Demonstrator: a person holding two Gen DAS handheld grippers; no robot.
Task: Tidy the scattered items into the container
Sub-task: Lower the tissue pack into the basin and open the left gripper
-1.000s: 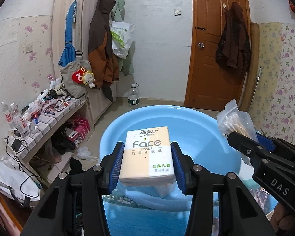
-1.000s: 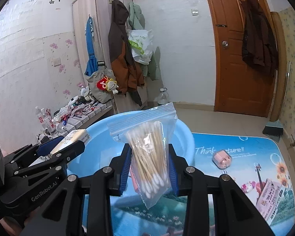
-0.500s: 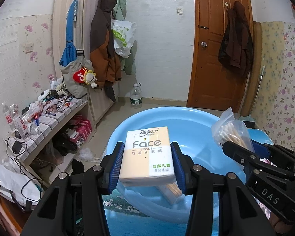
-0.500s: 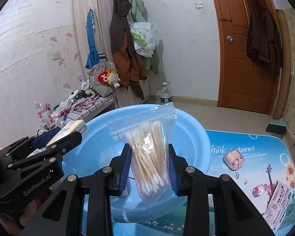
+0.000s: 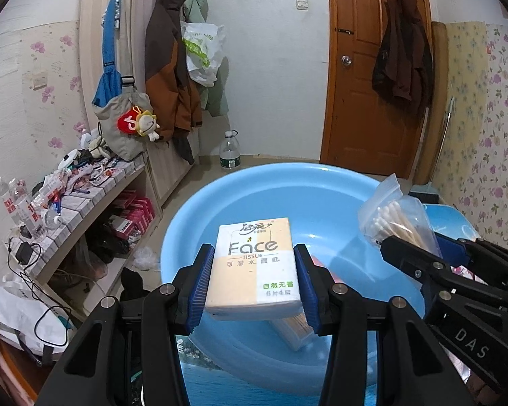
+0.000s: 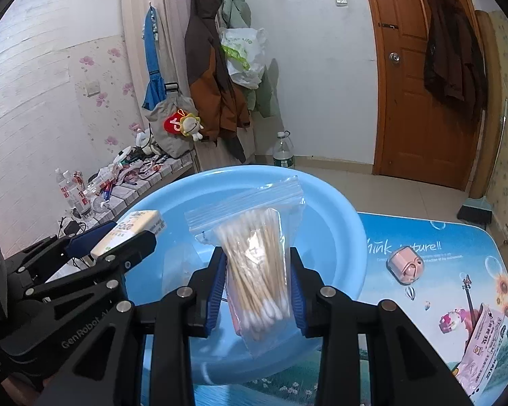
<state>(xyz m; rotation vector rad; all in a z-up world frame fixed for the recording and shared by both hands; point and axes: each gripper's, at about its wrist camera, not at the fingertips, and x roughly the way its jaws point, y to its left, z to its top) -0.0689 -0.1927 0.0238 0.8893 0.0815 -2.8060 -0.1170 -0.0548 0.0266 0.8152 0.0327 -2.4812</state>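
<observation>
While both tools hung over the round light-blue plastic basin (image 5: 220,203), the left gripper (image 5: 254,284) was clamped on a small cream-and-white packet of "Face" tissues (image 5: 254,264), its blue pads pressed against the packet's two long sides at the lower centre of the left wrist view. The right gripper (image 6: 258,291) was clenched on a clear zip-lock bag of wooden cotton swabs (image 6: 257,257), which stood upright between its blue pads at the lower centre of the right wrist view, the sealed strip on top. Both held things were above the basin's hollow. A second pack of wooden sticks (image 5: 294,330) lay inside the basin, partly hidden under the tissue packet. The basin stood on a blue printed table mat (image 6: 423,237). On that mat, at the right of the right wrist view, sat a small pink rounded case (image 6: 404,265), and near the lower right edge lay a flat pink-printed sachet (image 6: 484,341), both outside the basin.
</observation>
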